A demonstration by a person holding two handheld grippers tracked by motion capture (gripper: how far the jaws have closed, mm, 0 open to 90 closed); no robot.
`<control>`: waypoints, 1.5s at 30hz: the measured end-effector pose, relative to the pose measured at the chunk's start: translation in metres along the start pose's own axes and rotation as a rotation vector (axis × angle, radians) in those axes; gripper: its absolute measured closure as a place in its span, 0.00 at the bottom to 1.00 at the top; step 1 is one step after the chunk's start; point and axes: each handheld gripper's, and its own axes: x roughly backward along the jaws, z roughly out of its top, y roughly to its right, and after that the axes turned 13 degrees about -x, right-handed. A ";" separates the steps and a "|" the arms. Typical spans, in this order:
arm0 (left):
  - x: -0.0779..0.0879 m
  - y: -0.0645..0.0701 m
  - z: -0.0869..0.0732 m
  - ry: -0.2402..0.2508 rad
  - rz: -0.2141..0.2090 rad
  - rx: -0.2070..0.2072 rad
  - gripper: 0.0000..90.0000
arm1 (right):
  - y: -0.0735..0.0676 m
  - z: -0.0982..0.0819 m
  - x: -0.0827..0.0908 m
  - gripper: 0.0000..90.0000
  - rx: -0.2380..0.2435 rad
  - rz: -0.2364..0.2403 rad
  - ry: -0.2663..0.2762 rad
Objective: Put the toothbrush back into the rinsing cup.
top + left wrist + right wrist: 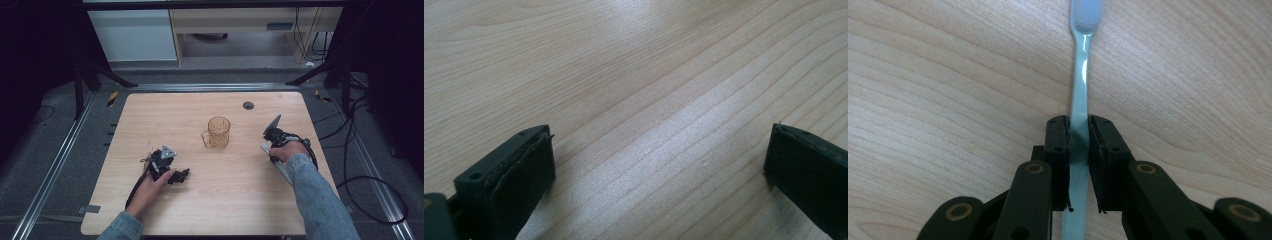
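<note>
My right claw [1078, 142] pinches the pale blue plastic toothbrush [1080, 90] mid-handle: light, stiff, slick, so hold firmly. My left claw [659, 165] rests wide open, empty, near-left on the light wooden table [240, 200].

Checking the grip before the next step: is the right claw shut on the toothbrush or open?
Shut on it. The right claw has both jaws pressed against the toothbrush handle, which runs between them.
</note>
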 end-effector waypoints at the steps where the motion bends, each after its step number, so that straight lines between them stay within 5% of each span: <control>1: 0.000 0.000 0.000 0.000 -0.001 0.000 0.00 | 0.000 0.000 0.002 0.88 -0.009 0.005 0.008; 10: 0.000 0.000 0.000 0.000 0.000 -0.004 0.00 | -0.008 -0.001 0.028 0.88 0.012 0.074 0.107; 21: 0.000 0.000 0.000 -0.001 0.001 -0.005 0.00 | -0.045 -0.009 0.051 0.88 0.107 0.143 0.249; 35: 0.000 0.000 0.000 0.000 0.000 -0.004 0.00 | -0.095 -0.019 0.059 0.88 0.236 0.211 0.305; 45: 0.000 0.000 0.000 0.000 0.000 -0.004 0.00 | -0.117 -0.018 0.062 0.88 0.289 0.242 0.342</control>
